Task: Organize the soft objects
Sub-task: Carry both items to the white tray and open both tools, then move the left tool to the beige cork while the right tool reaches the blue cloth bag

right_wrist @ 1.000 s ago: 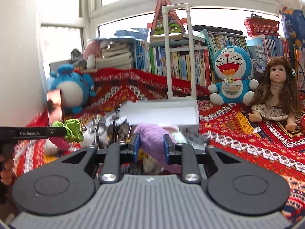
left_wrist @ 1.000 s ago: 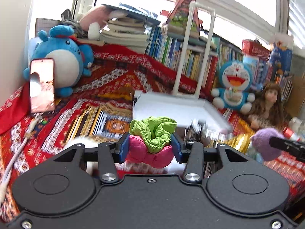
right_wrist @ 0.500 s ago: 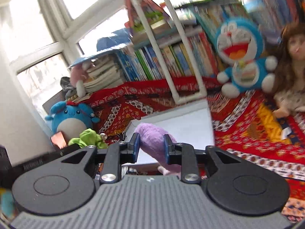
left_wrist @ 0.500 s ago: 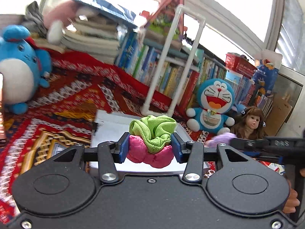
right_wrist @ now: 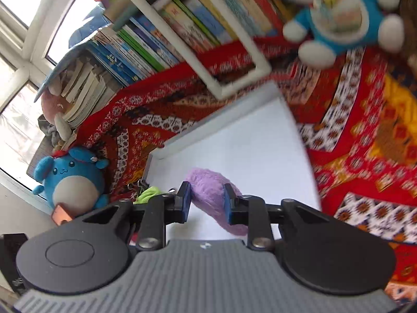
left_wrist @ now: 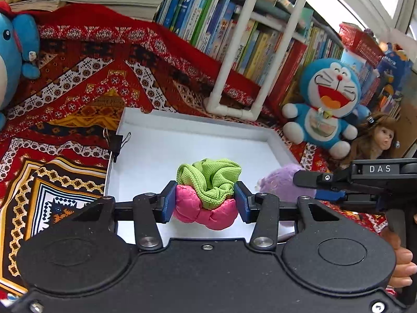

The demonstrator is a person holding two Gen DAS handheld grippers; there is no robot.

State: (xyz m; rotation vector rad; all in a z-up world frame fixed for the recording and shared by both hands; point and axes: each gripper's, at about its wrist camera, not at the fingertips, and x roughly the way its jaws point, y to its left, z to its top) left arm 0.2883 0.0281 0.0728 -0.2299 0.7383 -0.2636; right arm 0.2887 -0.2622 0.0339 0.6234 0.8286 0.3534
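My left gripper (left_wrist: 204,203) is shut on a green and pink scrunchie pair (left_wrist: 207,187) and holds it above the near part of a white tray (left_wrist: 146,120). My right gripper (right_wrist: 207,202) is shut on a fuzzy purple soft toy (right_wrist: 208,185) above the same tray (right_wrist: 260,99). In the left wrist view the right gripper (left_wrist: 302,180) reaches in from the right with the purple toy (left_wrist: 278,182) at the tray's right side. The tray's white floor looks bare under both.
A black binder clip (left_wrist: 117,140) is on the tray's left rim. A white pipe frame (left_wrist: 234,109) stands behind the tray. A Doraemon plush (left_wrist: 328,104) and a doll (left_wrist: 378,138) sit to the right, a blue plush (right_wrist: 67,180) to the left. Books line the back.
Both grippers have moved forward and over the white tray, still holding their soft items. The right wrist view has tilted and dipped towards the tray.
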